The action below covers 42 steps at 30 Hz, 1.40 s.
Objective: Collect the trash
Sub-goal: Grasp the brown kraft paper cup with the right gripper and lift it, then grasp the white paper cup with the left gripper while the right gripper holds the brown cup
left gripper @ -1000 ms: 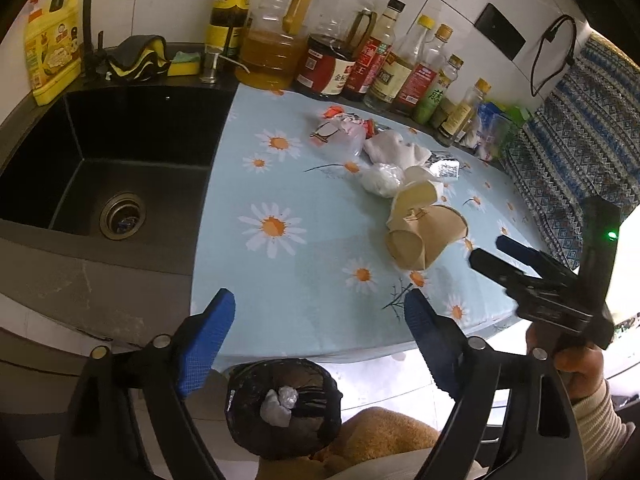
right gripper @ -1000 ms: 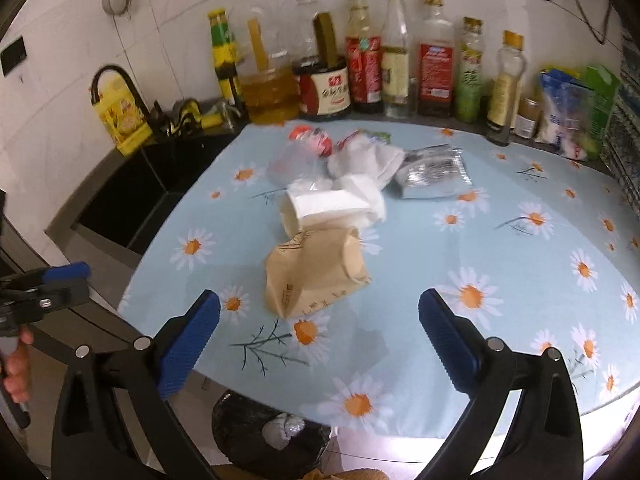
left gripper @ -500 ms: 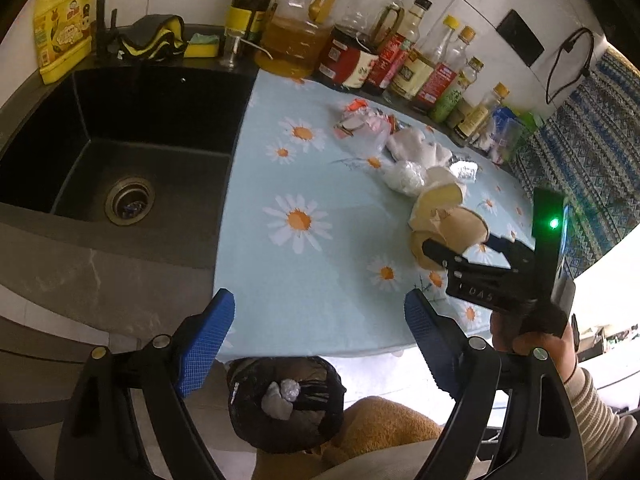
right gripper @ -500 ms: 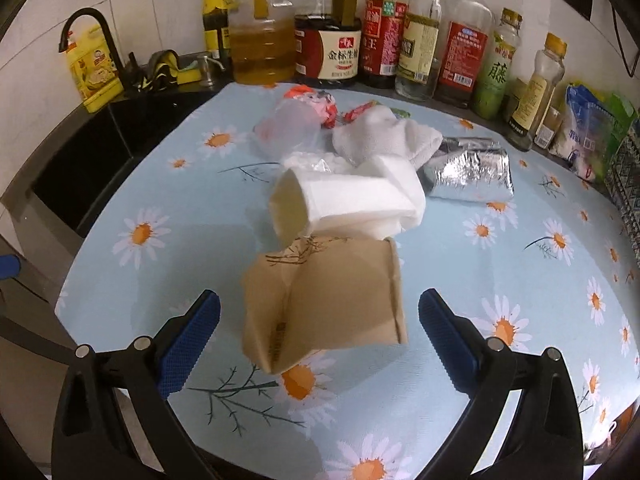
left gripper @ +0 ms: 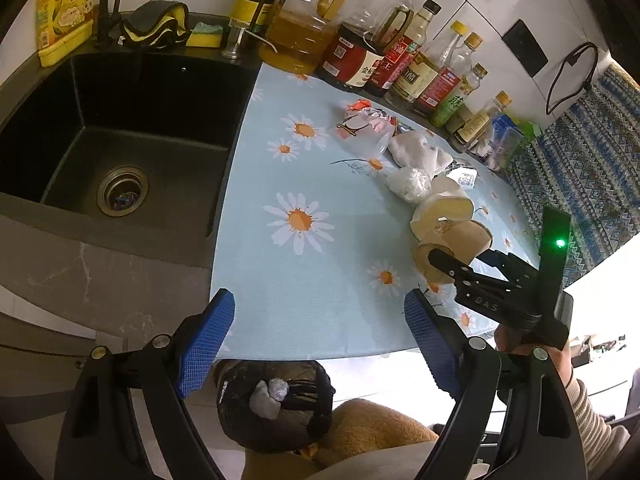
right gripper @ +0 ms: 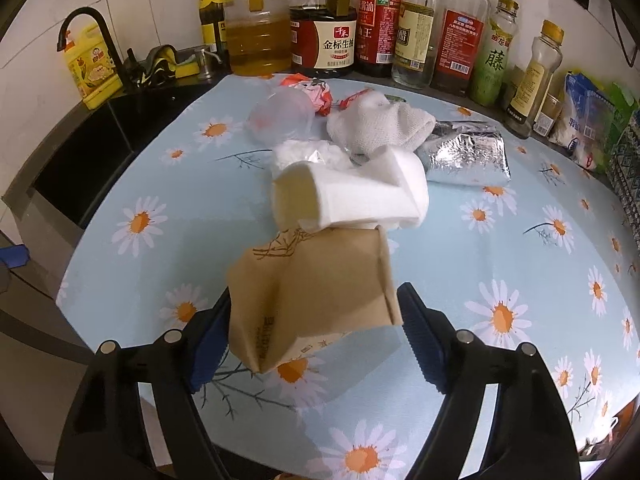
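Observation:
Trash lies on the daisy tablecloth point(right gripper: 500, 248): a crumpled brown paper cup point(right gripper: 312, 292), a white paper cup point(right gripper: 352, 196), a white rag point(right gripper: 380, 124), a clear plastic cup point(right gripper: 280, 116), a red wrapper point(right gripper: 312, 88) and a foil pouch point(right gripper: 468, 156). My right gripper point(right gripper: 312, 344) is open, its blue pads on either side of the brown cup point(left gripper: 460, 240). My left gripper point(left gripper: 320, 340) is open and empty, above a black-lined bin point(left gripper: 276, 404) on the floor below the table edge. The right gripper point(left gripper: 472, 264) shows in the left wrist view.
A row of oil and sauce bottles point(right gripper: 380, 20) stands along the back wall. A black sink point(left gripper: 120, 140) lies left of the cloth, with a yellow detergent bottle point(left gripper: 64, 20) and a sponge point(left gripper: 204, 34) behind it. Packets point(right gripper: 584, 120) sit at the back right.
My right gripper has moved forward until its open fingers straddle the brown cup. My left gripper has shifted slightly and stays open over the bin.

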Tool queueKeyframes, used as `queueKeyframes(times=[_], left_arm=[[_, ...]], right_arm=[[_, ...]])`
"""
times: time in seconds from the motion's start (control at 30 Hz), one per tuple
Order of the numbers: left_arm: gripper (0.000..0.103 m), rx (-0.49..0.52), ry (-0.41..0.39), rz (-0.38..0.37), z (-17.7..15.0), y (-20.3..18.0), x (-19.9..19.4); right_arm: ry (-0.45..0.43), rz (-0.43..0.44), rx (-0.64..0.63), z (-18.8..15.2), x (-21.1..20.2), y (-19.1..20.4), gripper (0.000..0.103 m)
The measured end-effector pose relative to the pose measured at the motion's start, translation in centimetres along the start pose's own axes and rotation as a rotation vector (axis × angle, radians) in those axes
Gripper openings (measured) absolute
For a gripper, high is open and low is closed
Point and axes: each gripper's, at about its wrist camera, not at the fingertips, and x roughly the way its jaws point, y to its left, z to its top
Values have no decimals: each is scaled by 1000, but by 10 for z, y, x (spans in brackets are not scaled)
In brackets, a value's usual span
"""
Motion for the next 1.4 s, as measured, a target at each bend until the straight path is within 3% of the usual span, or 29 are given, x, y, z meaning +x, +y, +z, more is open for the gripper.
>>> queueKeyframes(times=[0.33, 0.73, 1.4], left_arm=[[84, 17, 19, -38, 1, -7, 12], [84, 50, 53, -77, 1, -42, 37], [84, 84, 124, 2, 27, -165, 116]], right_arm=[[4, 29, 80, -12, -26, -16, 78], [-3, 14, 135, -30, -54, -52, 78], [-66, 165, 157, -33, -83, -179, 78]])
